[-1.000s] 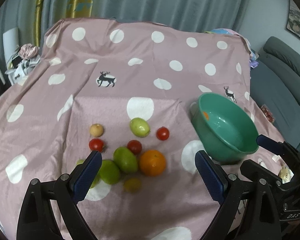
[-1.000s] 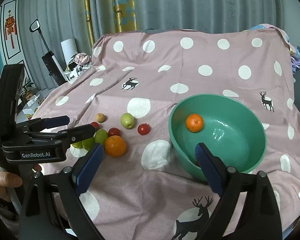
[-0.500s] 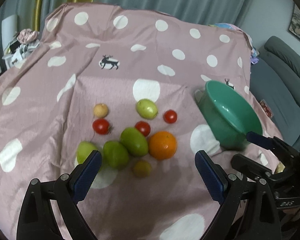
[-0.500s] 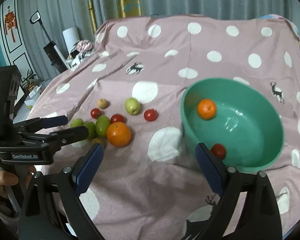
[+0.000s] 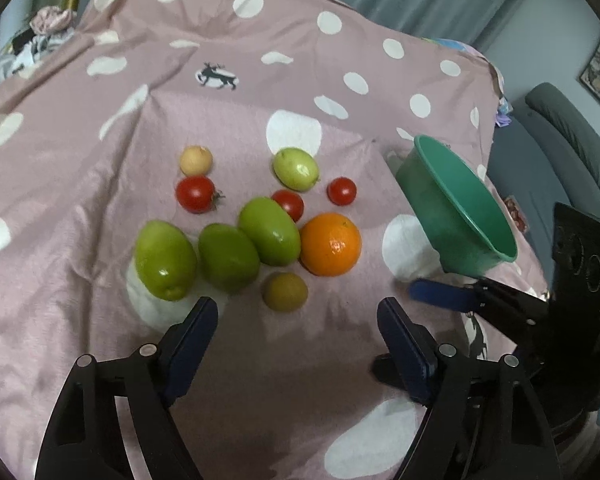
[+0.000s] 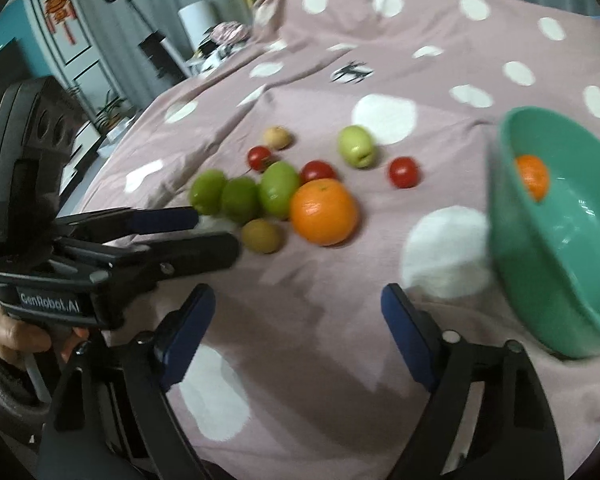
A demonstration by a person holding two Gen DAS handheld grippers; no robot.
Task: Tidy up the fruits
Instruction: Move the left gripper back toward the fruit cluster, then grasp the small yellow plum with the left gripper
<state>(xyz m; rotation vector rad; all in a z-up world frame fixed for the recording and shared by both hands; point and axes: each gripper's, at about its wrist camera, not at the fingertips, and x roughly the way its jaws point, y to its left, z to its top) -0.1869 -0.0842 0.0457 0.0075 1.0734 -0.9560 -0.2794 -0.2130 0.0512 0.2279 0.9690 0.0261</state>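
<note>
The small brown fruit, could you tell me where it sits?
In the left wrist view the small brown fruit lies nearest the left gripper, below the large orange.

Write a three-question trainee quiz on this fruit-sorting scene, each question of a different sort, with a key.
1. True or false: the left gripper is shut on the big orange.
2. How many red tomatoes lie on the cloth?
3. Multiple choice: which fruit shows inside the green bowl? A) a green mango B) a small orange C) a tomato

Key: 1 false, both grippers are open and empty; 2 three; 3 B.
</note>
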